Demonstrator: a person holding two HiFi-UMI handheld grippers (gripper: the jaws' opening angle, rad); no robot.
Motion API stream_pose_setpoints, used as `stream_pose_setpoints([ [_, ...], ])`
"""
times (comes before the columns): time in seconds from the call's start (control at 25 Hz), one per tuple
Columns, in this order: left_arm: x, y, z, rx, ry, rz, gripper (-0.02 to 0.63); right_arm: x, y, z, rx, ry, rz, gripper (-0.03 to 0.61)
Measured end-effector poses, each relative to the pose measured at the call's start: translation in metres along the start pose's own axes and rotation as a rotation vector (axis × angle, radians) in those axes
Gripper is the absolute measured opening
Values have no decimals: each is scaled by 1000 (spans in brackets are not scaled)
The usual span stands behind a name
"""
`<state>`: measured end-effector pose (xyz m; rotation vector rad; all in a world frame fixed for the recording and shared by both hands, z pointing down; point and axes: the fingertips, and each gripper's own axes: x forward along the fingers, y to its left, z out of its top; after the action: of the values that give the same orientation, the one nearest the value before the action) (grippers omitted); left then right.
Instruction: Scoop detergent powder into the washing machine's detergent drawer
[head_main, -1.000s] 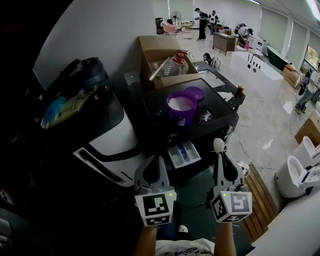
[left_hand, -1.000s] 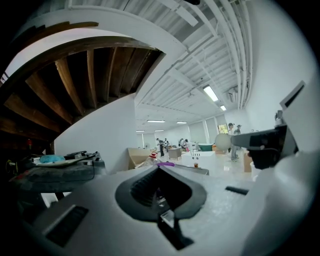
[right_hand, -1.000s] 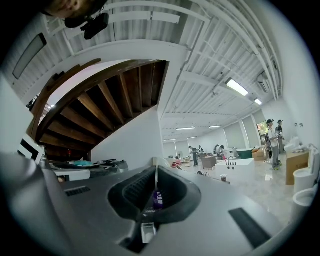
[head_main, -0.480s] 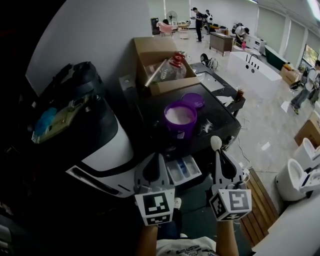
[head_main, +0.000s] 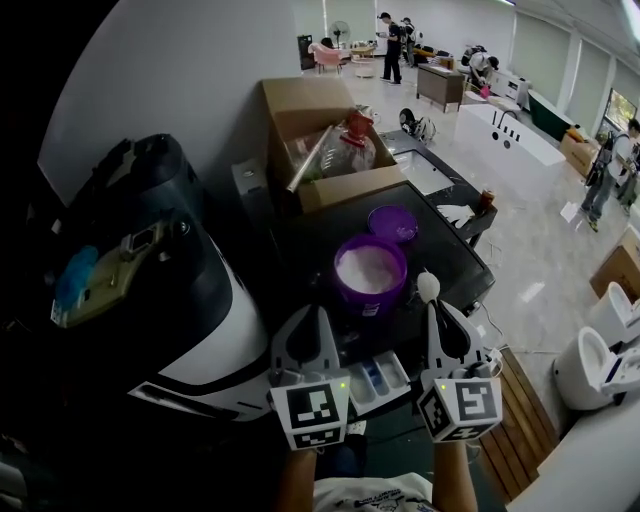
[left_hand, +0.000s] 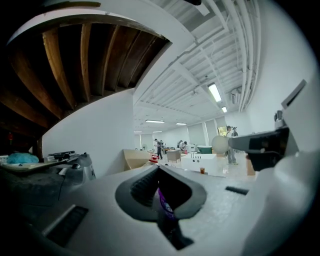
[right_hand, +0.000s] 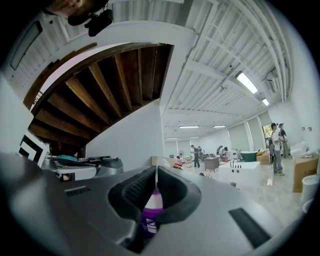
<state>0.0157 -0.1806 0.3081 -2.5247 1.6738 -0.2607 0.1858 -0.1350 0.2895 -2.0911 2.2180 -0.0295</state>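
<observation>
A purple tub of white powder stands open on the dark washing machine top, its purple lid lying behind it. The detergent drawer is pulled out below the tub, between my two grippers. My right gripper is shut on a white spoon, whose bowl points up beside the tub's right rim. My left gripper is shut on nothing, low and left of the tub. Through the shut jaws of the right gripper the tub shows. The left gripper sees the spoon bowl.
A large black and white appliance fills the left. An open cardboard box of items stands behind the washing machine. To the right are a white bathtub, toilets and a wooden pallet. People stand far back.
The view has drawn closer to the washing machine: tub and drawer sit lower and nearer. Both grippers keep their pose, and the spoon bowl is now beside the tub's rim.
</observation>
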Motion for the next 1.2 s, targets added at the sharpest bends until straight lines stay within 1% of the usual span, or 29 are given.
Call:
stream_pose_setpoints([
  [0.4,79,32,-13,-16,23,-25,2,80,-7,-20,-10,53,-16,21],
  [0.52,95,37,-19,-18,33,-31,3,96,-10,-26,-13,69,-21,21],
  [0.68,112,42,-25,-22,51,-36,2,113,-18,-37,-14,116,-35,21],
  [1.08,130,42,-42,-23,99,-26,2,136,-26,-56,-18,211,33,21],
  [1.2,132,42,-43,-26,116,-12,2,140,-27,-63,-31,258,67,21],
])
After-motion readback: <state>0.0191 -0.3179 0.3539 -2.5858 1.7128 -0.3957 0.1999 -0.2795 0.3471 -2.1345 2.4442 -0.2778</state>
